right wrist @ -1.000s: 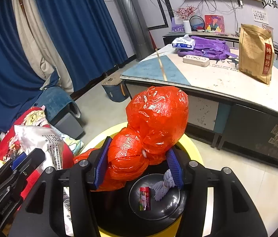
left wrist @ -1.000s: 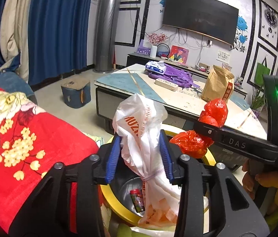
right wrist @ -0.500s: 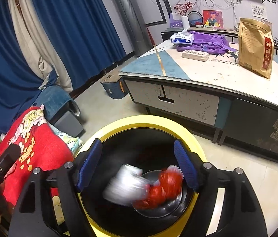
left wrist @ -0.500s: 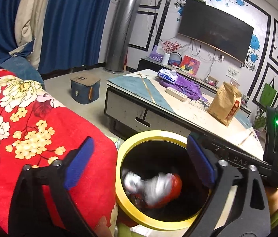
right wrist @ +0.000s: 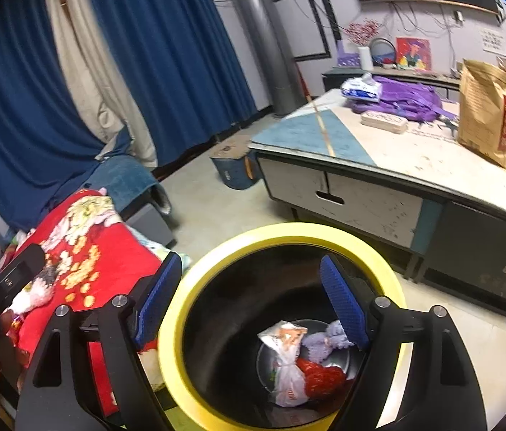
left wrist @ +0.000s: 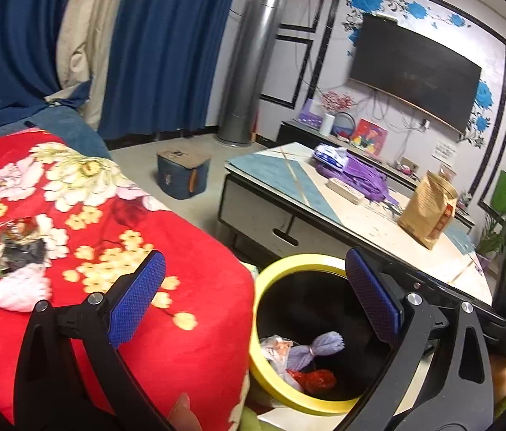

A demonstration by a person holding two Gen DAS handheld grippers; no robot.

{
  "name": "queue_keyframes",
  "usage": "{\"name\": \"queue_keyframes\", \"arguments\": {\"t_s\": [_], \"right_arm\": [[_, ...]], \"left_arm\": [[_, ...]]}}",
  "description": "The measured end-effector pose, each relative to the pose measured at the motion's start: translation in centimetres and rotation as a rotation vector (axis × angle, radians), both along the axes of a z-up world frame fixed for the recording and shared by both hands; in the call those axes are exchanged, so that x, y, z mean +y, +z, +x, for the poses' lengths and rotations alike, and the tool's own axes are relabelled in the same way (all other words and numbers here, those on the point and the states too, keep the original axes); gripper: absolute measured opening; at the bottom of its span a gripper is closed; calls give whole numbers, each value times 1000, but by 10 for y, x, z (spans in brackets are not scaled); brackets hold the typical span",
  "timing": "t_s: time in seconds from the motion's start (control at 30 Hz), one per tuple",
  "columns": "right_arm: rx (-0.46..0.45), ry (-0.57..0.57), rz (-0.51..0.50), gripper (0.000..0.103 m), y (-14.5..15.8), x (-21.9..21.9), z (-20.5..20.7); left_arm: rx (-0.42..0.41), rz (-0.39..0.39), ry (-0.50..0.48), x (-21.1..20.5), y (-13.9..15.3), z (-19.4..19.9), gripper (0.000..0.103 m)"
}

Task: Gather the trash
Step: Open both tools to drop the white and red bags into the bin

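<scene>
below, both grippers are held over the bin, each with nothing between its blue pads. the left gripper (left wrist: 253, 298) is spread as wide as it goes, its jaws having just been opening, and it is tilted so that one pad hangs over the red flowered blanket (left wrist: 84, 212) and the other over the bin's mouth. the right gripper (right wrist: 253, 298) is also apart, a little less widely; its jaws have just been opening too, and it is aimed straight down into the bin, as is fitting for a drop.

the yellow-rimmed bin (right wrist: 288, 233) is stood on the floor between the blanket and the low table, within reach of both hands. at its bottom the white bag (right wrist: 287, 362), the red bag (right wrist: 319, 377) and a pale purple tied bundle (right wrist: 324, 341) are seen lying together, well below the pads and touched by neither.

further left, on the blanket, a crumpled wrapper (left wrist: 15, 244) and a white fluffy thing (left wrist: 5, 291) are left; whether these count as trash cannot be told, though the wrapper is judged a likely next pick.

beyond, the low table (right wrist: 378, 151) is seen with a brown paper bag (right wrist: 486, 107) and purple cloth (right wrist: 403, 100) on it.
</scene>
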State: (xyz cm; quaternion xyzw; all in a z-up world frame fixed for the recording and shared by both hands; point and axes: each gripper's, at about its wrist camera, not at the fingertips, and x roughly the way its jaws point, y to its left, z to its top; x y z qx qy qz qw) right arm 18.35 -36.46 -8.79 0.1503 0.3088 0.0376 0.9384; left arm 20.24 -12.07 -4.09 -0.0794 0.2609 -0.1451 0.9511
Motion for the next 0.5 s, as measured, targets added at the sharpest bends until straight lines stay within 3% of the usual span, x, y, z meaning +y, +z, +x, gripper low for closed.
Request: {"name": "queue_keyframes", "arguments": {"t_s": [0.5], "right_arm": [[-83,166,-23,79,26,66,-16]], "left_arm": [[-84,3,129,50,28,-26,92]]}}
